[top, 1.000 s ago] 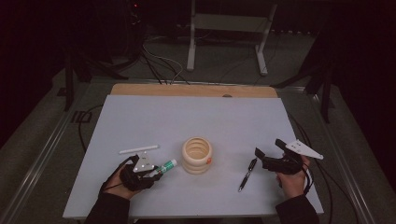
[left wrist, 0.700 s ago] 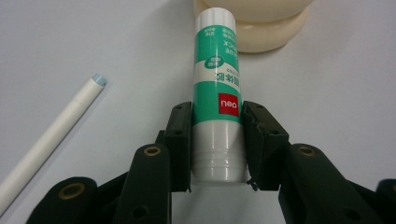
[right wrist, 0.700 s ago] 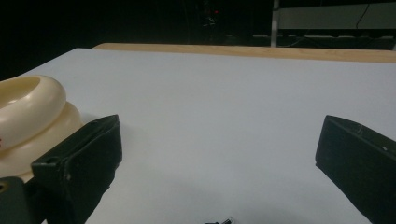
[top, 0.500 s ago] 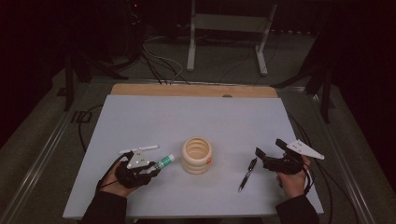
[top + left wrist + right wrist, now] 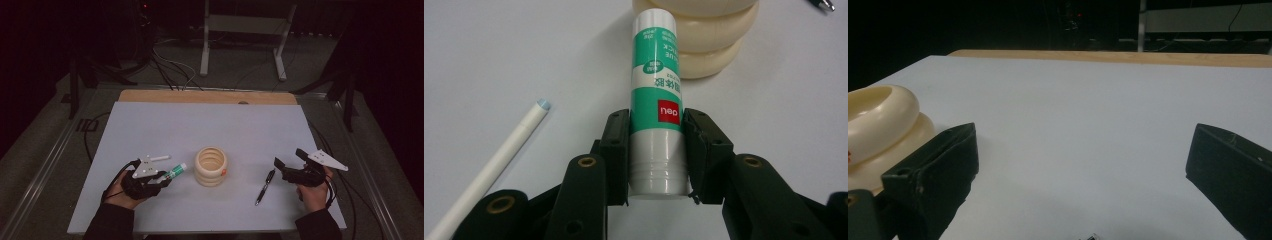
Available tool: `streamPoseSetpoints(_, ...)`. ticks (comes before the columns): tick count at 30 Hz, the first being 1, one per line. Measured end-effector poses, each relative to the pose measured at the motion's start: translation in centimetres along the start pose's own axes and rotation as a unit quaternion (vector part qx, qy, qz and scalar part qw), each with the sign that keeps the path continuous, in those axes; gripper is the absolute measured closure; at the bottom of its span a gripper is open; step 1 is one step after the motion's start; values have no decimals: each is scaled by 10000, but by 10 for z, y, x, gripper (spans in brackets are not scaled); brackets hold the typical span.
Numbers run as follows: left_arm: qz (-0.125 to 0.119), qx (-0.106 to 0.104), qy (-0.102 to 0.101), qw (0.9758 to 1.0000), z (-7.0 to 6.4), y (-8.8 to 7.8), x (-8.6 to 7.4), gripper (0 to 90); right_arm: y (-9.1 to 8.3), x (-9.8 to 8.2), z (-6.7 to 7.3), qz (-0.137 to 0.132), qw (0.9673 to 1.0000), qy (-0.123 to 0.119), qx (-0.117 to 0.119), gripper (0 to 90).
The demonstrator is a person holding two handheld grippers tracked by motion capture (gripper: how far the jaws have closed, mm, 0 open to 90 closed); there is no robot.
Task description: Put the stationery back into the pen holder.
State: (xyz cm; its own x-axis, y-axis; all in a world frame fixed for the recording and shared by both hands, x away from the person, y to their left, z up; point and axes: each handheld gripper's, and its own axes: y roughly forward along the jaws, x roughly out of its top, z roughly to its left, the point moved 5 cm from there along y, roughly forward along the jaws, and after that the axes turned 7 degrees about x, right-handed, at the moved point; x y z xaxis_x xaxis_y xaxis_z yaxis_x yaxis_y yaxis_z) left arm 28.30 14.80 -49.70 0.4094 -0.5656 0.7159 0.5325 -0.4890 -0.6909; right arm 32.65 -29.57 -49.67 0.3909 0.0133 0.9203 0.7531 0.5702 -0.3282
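A cream ridged holder (image 5: 210, 166) stands mid-surface (image 5: 210, 125). Just left of it, the left tool (image 5: 655, 155) pinches a green-and-white glue stick (image 5: 656, 100) pointing at the holder; a white stick (image 5: 499, 160) lies farther left. Right of the holder lies a black pen (image 5: 265, 186), then the right tool (image 5: 290, 162), jaws spread.

A dim lab or studio: a white worktop (image 5: 150, 125) on metal rails, cables (image 5: 170, 70) across the floor, a stand (image 5: 242, 40) behind.
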Motion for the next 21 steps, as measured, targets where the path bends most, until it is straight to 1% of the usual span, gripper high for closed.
streamPoseSetpoints(6,4,-66,57,10000,2,-4,4,660,0,0,0,-14,10000,23,2,6)
streamPoseSetpoints(13,-19,-79,122,9999,3,-7,11,660,0,0,-1,-39,10000,33,-9,6)
streamPoseSetpoints(16,-40,-100,113,9999,2,-8,14,660,-1,1,-1,-53,10000,57,-14,6)
streamPoseSetpoints(21,-30,-121,183,9998,3,-10,18,660,-2,2,-2,-60,10000,58,-23,5)
